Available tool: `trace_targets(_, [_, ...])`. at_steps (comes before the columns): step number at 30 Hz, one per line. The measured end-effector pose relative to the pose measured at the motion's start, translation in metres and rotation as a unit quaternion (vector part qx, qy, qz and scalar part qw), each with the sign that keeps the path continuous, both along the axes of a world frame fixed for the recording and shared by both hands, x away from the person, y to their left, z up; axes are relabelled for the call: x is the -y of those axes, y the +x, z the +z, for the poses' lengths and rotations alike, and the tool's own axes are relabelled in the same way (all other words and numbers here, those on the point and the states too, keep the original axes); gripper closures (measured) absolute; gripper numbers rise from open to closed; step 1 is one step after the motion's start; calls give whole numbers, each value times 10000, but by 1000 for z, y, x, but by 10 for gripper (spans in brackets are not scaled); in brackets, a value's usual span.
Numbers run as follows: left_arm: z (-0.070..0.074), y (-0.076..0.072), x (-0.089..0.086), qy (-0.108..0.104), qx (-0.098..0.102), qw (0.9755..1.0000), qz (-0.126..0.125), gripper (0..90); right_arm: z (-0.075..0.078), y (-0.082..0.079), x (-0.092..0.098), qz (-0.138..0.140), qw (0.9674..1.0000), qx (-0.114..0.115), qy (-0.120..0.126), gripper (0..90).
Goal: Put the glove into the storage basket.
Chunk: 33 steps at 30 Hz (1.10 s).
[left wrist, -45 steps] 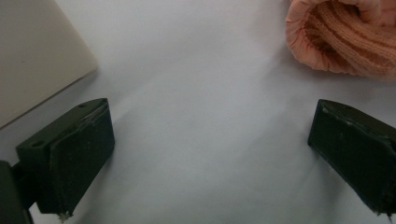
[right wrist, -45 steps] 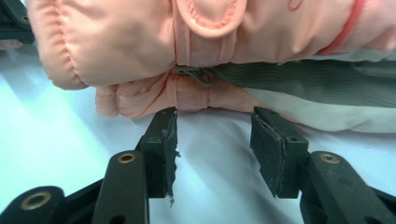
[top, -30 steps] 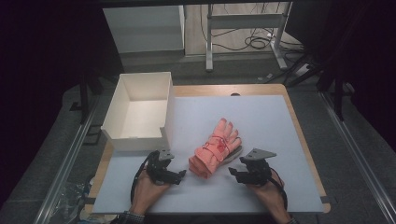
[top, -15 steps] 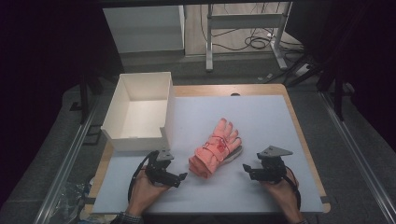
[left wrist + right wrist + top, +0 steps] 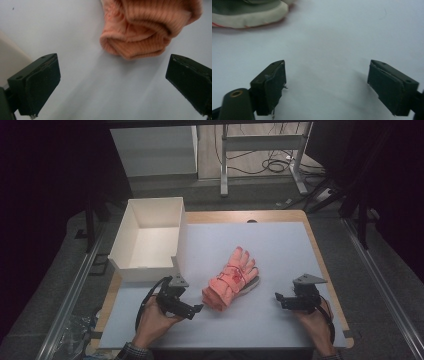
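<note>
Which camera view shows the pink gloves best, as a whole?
The high view: the pink gloves lie there complete, fingers to cuffs, on the white table. The left gripper view gives a close look at the ribbed cuffs alone. The right gripper view catches just a pale edge at its top left corner.

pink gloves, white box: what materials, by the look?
Pink gloves: soft knitted fabric, matte; the left gripper view shows fine ribbing on the rolled cuffs.
White box: thin flat walls with sharp corners, matte white, probably cardboard or foam board, though rigid plastic can't be ruled out.
</note>
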State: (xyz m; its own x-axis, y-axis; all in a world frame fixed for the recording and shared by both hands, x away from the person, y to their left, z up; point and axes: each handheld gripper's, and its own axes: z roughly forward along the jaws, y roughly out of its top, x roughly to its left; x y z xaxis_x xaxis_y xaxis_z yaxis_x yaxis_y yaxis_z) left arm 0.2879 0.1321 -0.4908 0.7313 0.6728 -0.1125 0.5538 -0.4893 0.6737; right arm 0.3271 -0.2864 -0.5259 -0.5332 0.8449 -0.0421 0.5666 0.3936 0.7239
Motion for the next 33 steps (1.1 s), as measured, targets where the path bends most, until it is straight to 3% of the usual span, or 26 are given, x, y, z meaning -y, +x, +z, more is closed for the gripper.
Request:
trace_targets(13, [34, 23, 33, 90, -23, 9995, -296, 0, -4, 1, 1, 0, 10000, -44, -80, 111])
trace_targets(18, [43, 37, 62, 156, -12, 9988, -458, 0, -4, 1, 1, -6, 10000, -45, -69, 112])
trace_targets(26, [34, 60, 99, 342, -50, 9979, -553, 0, -5, 1, 1, 10, 10000, -27, -79, 112])
trace_targets(33, [16, 70, 119, 695, -142, 9957, -599, 0, -5, 1, 1, 16, 10000, -20, -77, 112])
